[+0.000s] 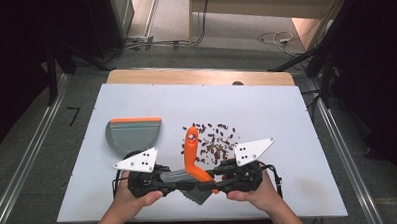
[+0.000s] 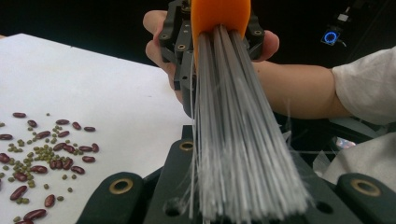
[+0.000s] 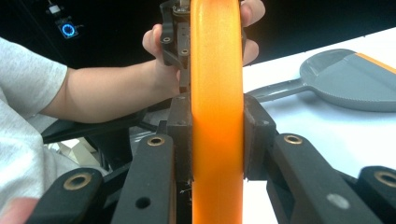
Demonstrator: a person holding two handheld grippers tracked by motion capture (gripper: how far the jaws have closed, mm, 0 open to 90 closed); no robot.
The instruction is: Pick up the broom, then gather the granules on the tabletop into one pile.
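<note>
Evidently both claws, left (image 1: 181,178) and right (image 1: 209,180), clamp the orange brush (image 1: 192,151), steadying it to sweep beans (image 1: 215,141) toward the dustpan (image 1: 133,134)

1. The brush (image 1: 192,157) has a bent orange handle and long grey bristles (image 2: 243,154). It is held up near the 6 o'clock edge of the white table. Its handle tip points to 12 o'clock.
2. The beans (image 1: 215,141), dark red ones and tiny green ones, lie spilled in a loose pile at the brush's 2 o'clock.
3. The grey dustpan (image 1: 132,135) with an orange edge lies flat at the brush's 10 o'clock.
</note>
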